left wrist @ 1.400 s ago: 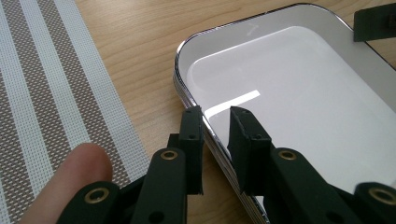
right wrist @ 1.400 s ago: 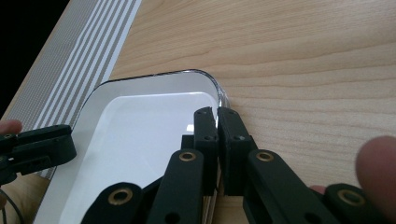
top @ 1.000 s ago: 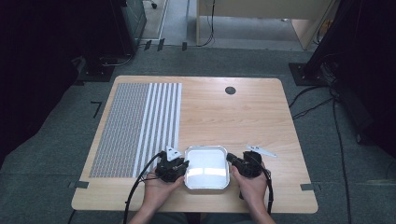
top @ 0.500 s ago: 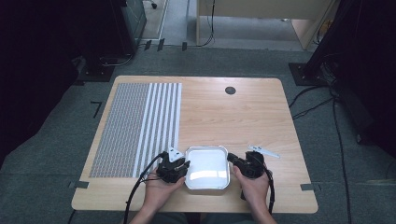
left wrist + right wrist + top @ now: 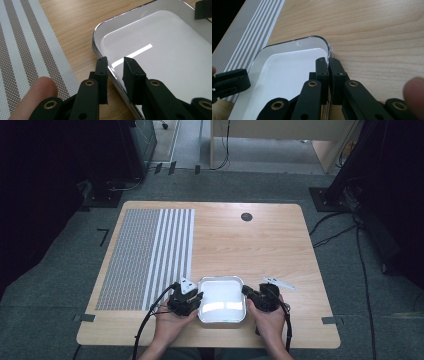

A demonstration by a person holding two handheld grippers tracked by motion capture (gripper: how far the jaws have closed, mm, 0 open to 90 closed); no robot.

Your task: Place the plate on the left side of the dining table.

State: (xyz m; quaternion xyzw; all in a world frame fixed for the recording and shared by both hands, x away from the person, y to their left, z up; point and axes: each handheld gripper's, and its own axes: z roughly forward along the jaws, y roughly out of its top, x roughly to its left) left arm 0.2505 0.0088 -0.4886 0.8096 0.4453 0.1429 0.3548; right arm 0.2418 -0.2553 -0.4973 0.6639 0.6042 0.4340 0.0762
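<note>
Left tool newly astride tray rim

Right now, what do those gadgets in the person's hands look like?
Both are black. The left gripper carries a grey three-cornered plate on top and trails a black cable off the table's near edge. The right gripper has a cable too. Their flat black jaws show brass-coloured rivets at the joints. The forearms are bare, no sleeves.

No readable text, label, brand, number or sign was found. White tray was plain. Striped mat carried only woven pattern. Wooden table and black gripper jaws bore no marking.
</note>
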